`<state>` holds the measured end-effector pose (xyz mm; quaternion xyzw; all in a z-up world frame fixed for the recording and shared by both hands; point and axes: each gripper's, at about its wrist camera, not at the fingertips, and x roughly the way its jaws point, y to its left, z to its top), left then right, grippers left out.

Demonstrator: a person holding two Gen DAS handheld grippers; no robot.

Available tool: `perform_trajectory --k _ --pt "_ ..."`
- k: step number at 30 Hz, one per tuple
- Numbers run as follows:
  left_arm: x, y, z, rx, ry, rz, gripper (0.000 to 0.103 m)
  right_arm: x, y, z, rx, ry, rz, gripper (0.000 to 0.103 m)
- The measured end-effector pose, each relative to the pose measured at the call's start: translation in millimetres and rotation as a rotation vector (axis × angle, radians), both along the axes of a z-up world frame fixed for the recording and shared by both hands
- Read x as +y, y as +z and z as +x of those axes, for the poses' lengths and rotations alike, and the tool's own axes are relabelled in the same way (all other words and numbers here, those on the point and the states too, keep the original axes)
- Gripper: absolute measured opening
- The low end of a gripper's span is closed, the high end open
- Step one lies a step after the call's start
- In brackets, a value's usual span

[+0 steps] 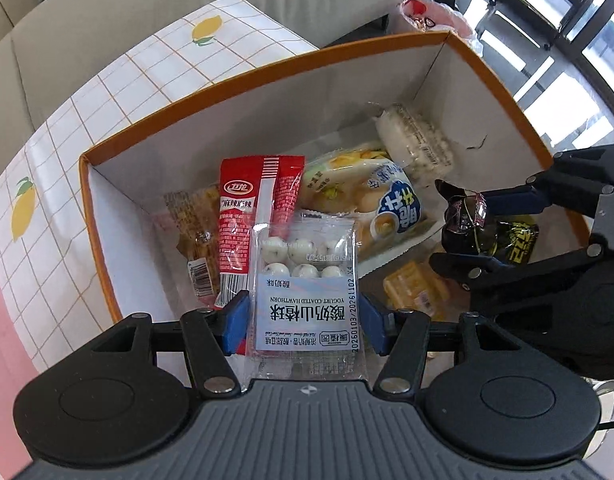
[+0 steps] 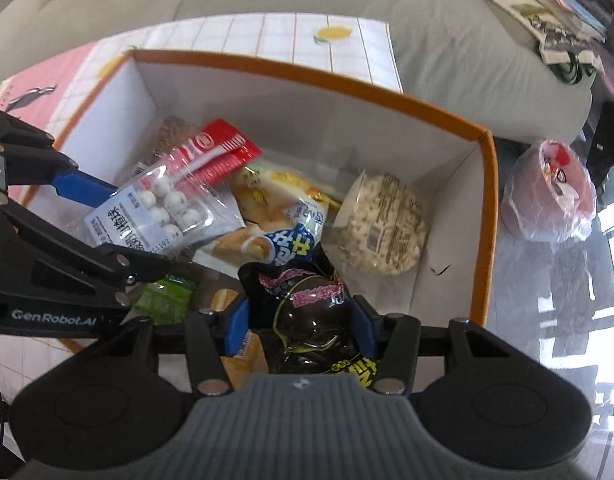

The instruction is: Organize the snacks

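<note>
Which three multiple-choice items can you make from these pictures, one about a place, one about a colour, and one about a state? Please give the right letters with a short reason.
1. Where is the round puffed-rice cake pack?
A. on the sofa
B. inside the box, near a far corner
C. in the left gripper

2. What colour is the rim of the box?
A. orange
B. green
C. black

3. What is the state of the right gripper?
A. open and holding nothing
B. shut on a black snack packet
C. out of view

Answers:
1 B, it lies on the box floor beside the white walls.
2 A, an orange edge runs along the top.
3 B, its blue pads press the black snack packet from both sides.
</note>
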<state>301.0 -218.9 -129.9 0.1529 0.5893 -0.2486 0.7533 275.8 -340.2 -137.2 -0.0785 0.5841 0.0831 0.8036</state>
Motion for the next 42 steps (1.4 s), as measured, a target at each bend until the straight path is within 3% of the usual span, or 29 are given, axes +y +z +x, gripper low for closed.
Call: perform_trajectory --k 4,11,13,16,19,23,27,35,38,42 --pt "-1 -1 -1 -0.014 -0.026 0.025 0.068 6 -5 3 0.013 0.013 -0.024 0.055" --pt "5 12 -4 -0.065 -0.046 0.002 0.080 4 1 5 0.012 -0.013 -0.043 0.058" --pt "10 21 -6 -0.084 -0.028 -0.011 0.089 3 7 4 -0.003 -0.034 -0.055 0.069" --pt "23 39 -6 -0.091 0.025 -0.053 0.090 -1 20 1 -0.027 -0.072 -0.048 0.082" --pt "36 61 -13 -0.124 0.049 -0.096 0.091 -5 36 -3 -0.047 -0.115 -0.023 0.089" --pt "49 92 -30 -0.212 0.062 -0.118 0.091 -4 60 -15 -0.080 -0.161 0.010 0.089" --pt "68 124 -63 -0.390 0.089 -0.103 0.091 9 97 -44 -0.221 -0.186 0.036 0.089" --pt "125 173 -136 -0.663 0.231 -0.114 0.091 48 161 -122 -0.533 -0.197 0.117 0.090" --pt "148 187 -163 -0.724 0.277 -0.151 0.091 67 174 -152 -0.618 -0.180 0.150 0.096" --pt "174 192 -192 -0.740 0.330 -0.179 0.091 95 183 -191 -0.713 -0.165 0.163 0.100"
